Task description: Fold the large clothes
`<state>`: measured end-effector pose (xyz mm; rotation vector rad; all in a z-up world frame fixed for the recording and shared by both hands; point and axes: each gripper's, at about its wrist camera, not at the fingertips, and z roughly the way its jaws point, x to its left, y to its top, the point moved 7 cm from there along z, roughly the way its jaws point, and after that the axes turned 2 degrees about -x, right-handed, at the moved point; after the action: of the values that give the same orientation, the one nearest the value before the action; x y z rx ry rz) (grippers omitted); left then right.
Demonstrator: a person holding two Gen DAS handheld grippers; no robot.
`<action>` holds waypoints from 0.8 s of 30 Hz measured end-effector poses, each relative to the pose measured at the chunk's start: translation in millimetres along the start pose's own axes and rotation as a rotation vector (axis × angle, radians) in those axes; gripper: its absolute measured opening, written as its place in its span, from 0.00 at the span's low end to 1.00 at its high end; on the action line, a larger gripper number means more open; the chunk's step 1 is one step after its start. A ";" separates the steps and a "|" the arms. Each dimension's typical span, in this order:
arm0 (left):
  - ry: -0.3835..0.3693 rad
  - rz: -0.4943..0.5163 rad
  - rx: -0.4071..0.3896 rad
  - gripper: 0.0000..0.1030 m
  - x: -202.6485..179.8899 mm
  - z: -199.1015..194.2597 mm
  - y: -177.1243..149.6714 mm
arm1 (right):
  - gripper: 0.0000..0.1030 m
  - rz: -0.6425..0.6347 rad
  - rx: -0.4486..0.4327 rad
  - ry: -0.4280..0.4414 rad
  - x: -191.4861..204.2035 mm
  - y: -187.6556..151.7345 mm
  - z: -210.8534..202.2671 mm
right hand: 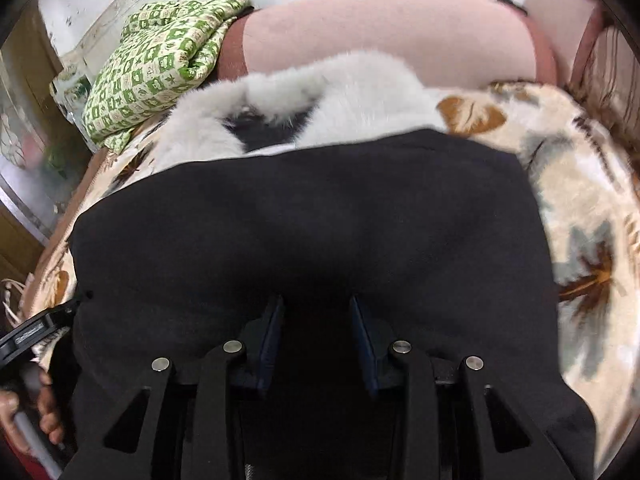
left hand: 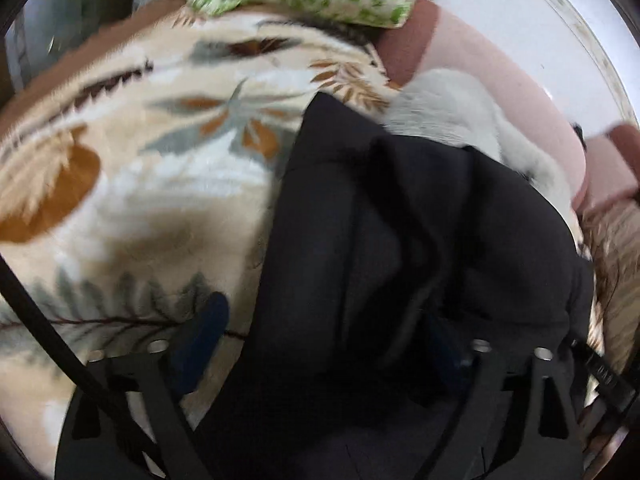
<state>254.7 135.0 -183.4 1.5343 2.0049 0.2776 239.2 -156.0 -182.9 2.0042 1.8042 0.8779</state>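
The black coat (right hand: 304,216) lies spread on the bed's leaf-print blanket (right hand: 580,184), its white fur collar (right hand: 320,88) toward the pink headboard (right hand: 384,36); the right tongs (right hand: 316,320) stand partly open over it, gripping nothing. The left tongs (left hand: 320,336) gape wide with a bunched coat fold between, unpinched; closing now may catch several layers, or the blanket, and drag the fold crooked.
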 end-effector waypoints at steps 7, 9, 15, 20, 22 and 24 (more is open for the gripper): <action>0.063 0.080 -0.098 0.99 -9.1 12.1 -0.3 | 0.36 0.007 -0.056 -0.014 -1.2 2.9 19.8; 0.058 0.077 -0.099 0.99 -8.1 11.6 0.3 | 0.36 0.014 -0.064 -0.006 -1.9 2.0 20.2; 0.080 0.087 -0.075 0.94 -8.7 -2.6 2.5 | 0.36 -0.014 -0.062 -0.026 2.4 3.5 17.1; 0.063 0.157 -0.119 0.82 -20.8 -64.0 -6.8 | 0.44 -0.064 -0.054 -0.098 9.1 -0.9 -23.9; 0.074 0.180 -0.149 0.82 -17.7 -87.7 -14.3 | 0.54 -0.083 -0.095 -0.102 9.2 -8.5 -51.0; 0.092 0.197 -0.160 0.82 -10.0 -105.8 -24.7 | 0.61 -0.079 -0.108 -0.105 3.2 -21.4 -72.9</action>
<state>176.4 137.5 -107.6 1.6430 1.8510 0.5835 177.4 -161.9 -139.0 1.8630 1.7279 0.8128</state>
